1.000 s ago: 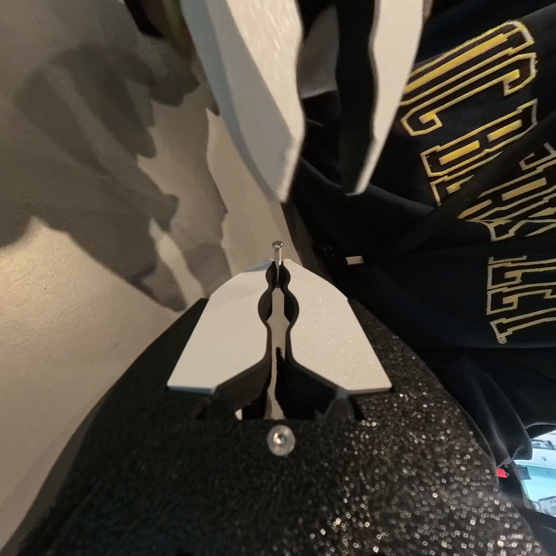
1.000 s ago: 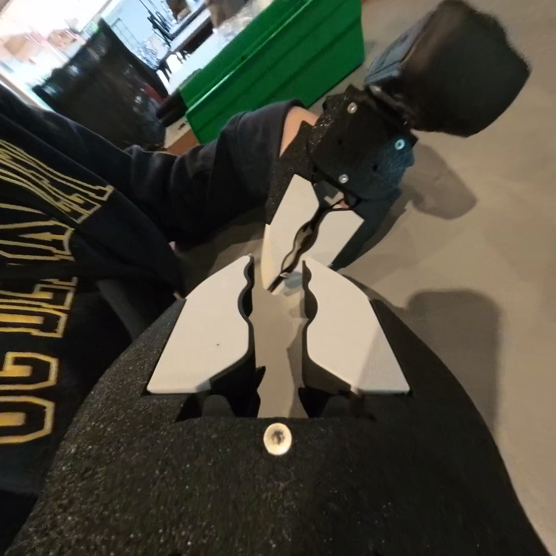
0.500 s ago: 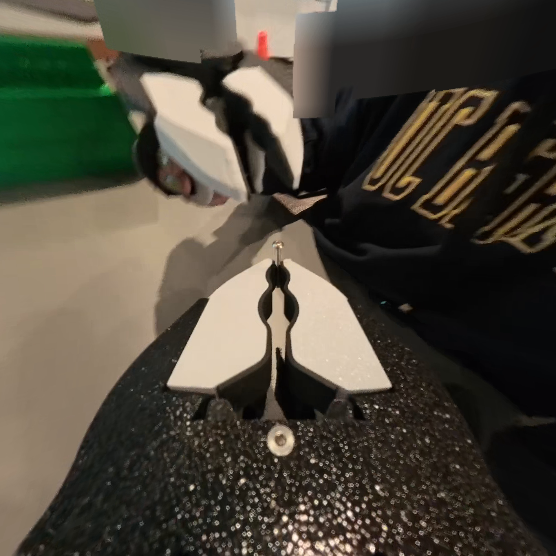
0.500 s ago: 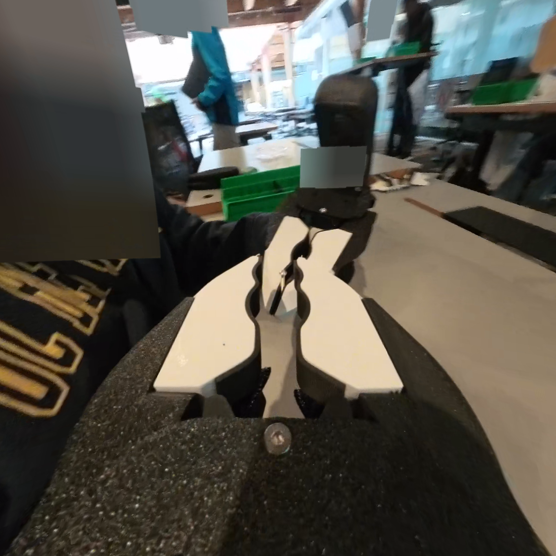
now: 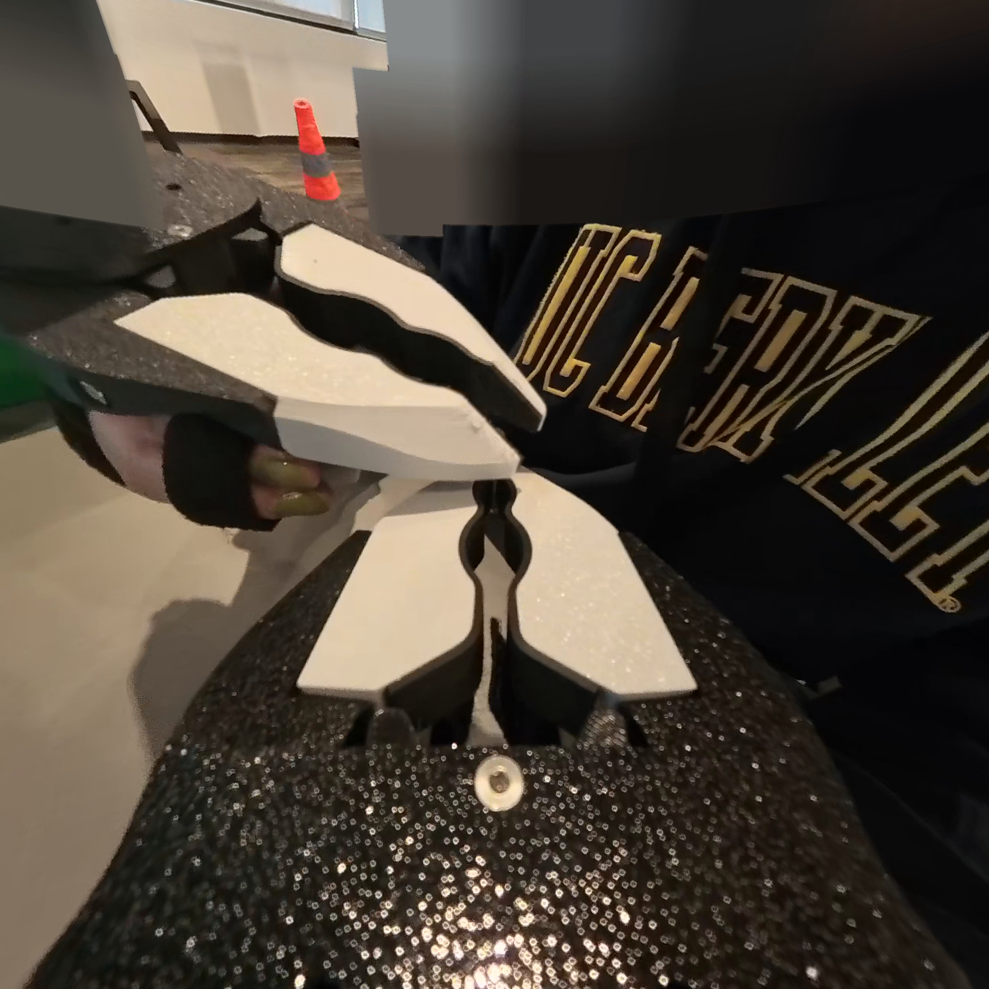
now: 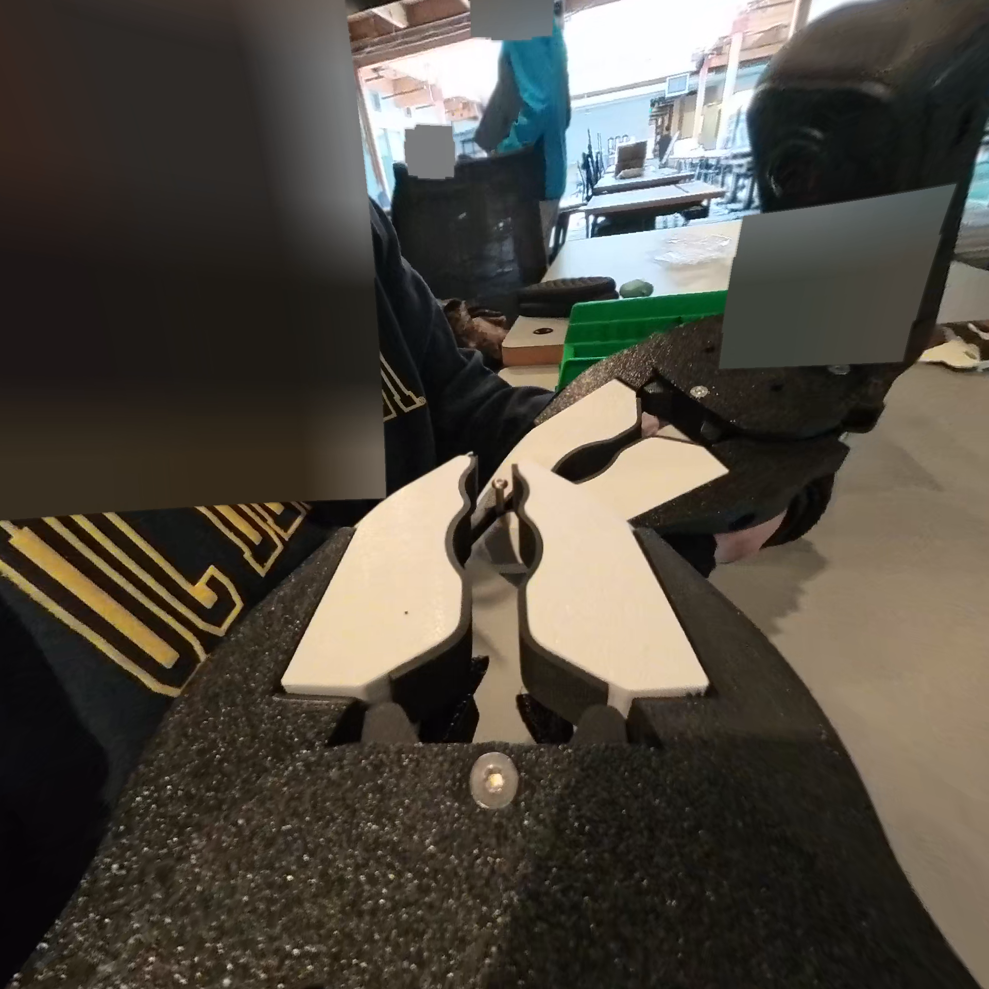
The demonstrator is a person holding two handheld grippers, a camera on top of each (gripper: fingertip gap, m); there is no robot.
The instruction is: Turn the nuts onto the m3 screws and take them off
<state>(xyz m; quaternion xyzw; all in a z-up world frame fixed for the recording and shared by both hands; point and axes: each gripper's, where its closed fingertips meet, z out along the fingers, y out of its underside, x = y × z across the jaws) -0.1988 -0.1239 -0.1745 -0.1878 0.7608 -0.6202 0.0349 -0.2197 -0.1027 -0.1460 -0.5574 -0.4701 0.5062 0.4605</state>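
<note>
My left gripper (image 5: 495, 484) is shut on a small silver m3 screw (image 6: 500, 495), which stands head up from its fingertips. In the left wrist view the screw is hidden behind the right gripper (image 5: 527, 441), which comes in from the left and crosses over my left fingertips. In the right wrist view my right gripper (image 6: 493, 465) is open by a narrow gap, with the screw between its fingertips and touching neither. The left gripper's fingers (image 6: 588, 423) reach in from the right. I see no nut.
Both grippers are held above a grey table (image 6: 883, 615), close to the operator's dark sweatshirt (image 5: 749, 428). A green bin (image 6: 631, 326) and a wooden block (image 6: 535, 342) sit behind on the table. An orange cone (image 5: 316, 155) stands on the floor far off. Less than 4 cm separates the two grippers' tips.
The right gripper has come in to the screw and its jaws have narrowed around it. Both grippers have tilted up from the table. The left gripper still holds the screw.
</note>
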